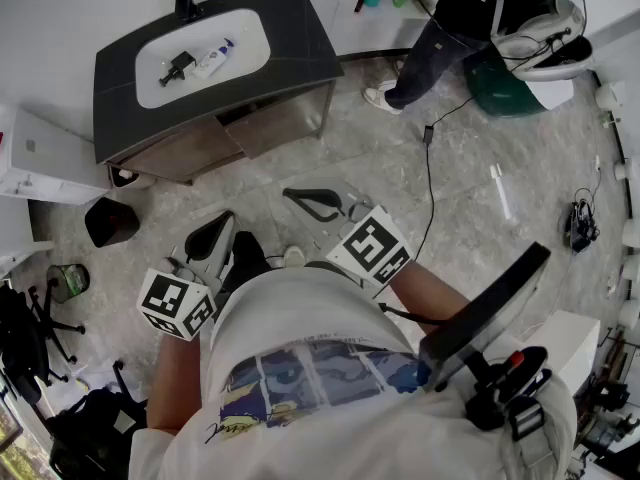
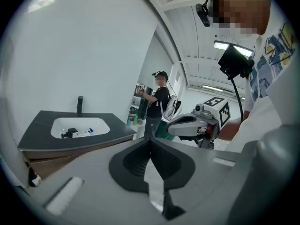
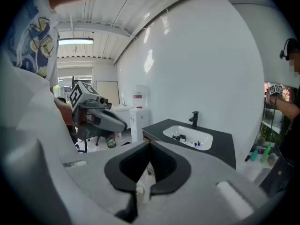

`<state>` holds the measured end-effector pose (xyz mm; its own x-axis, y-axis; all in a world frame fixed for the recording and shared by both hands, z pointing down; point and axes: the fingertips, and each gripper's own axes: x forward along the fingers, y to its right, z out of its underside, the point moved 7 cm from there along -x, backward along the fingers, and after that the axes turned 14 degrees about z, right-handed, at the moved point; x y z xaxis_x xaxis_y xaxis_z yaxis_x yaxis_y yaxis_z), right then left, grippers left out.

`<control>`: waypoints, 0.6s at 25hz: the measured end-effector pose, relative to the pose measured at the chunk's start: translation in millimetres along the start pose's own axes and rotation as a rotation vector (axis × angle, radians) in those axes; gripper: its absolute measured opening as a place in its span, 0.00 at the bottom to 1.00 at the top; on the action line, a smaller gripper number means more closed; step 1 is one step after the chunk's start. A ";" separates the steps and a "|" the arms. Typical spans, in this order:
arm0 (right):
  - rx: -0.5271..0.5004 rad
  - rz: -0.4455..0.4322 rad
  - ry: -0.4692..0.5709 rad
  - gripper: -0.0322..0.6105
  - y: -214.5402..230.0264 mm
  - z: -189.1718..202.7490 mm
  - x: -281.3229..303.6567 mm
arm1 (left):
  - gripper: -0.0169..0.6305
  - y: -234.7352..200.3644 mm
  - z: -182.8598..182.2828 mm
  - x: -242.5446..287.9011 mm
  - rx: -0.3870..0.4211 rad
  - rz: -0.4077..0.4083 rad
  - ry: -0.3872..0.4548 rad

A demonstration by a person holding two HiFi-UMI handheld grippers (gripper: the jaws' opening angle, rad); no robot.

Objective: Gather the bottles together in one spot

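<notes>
Head view: the left gripper (image 1: 212, 236) and the right gripper (image 1: 312, 202) both hang low by the wearer's belly, with nothing in either one. The bottles are well ahead of them and off to the left gripper's side, up in the sink basin (image 1: 250, 28). There's a white bottle (image 1: 212, 58) lying on its side with a black pump bottle (image 1: 177, 68) just beside it.

Left gripper view: the jaws are pressed together at the tips and there's nothing between them. The basin sits ahead and to the left, well apart. The right gripper is just off to its right.

Right gripper view: same deal, the jaws are closed tight and empty. The sink is ahead and a bit right, and the left gripper hangs off to its left. Further right are some green bottles (image 3: 267, 151) near another person.

What could go sideways, imo:
- If the jaws go in closed like this, they'll just shove the white bottle around. It's lying down in a curved basin, so I'd guess it rolls or skids away.
- There's also a cable (image 1: 430, 188) on the floor ahead of the right gripper, so heading for the green bottles risks a snag.
</notes>
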<state>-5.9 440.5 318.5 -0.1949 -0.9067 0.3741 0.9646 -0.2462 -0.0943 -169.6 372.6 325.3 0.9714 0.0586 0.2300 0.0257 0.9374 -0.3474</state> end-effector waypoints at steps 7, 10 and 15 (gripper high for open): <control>0.002 0.001 -0.019 0.05 5.5 -1.0 12.3 | 0.03 -13.7 2.4 -4.2 -0.023 -0.017 -0.005; 0.008 -0.003 -0.033 0.05 10.9 1.2 18.3 | 0.03 -22.2 1.8 -0.7 -0.036 -0.022 -0.002; 0.022 0.033 -0.046 0.05 25.1 -1.3 44.3 | 0.03 -49.2 -2.1 0.7 -0.055 -0.026 0.000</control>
<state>9.5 393.8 331.5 -0.1554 -0.8974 0.4129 0.9741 -0.2087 -0.0871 -169.7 325.8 340.6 0.9703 0.0345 0.2396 0.0639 0.9183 -0.3906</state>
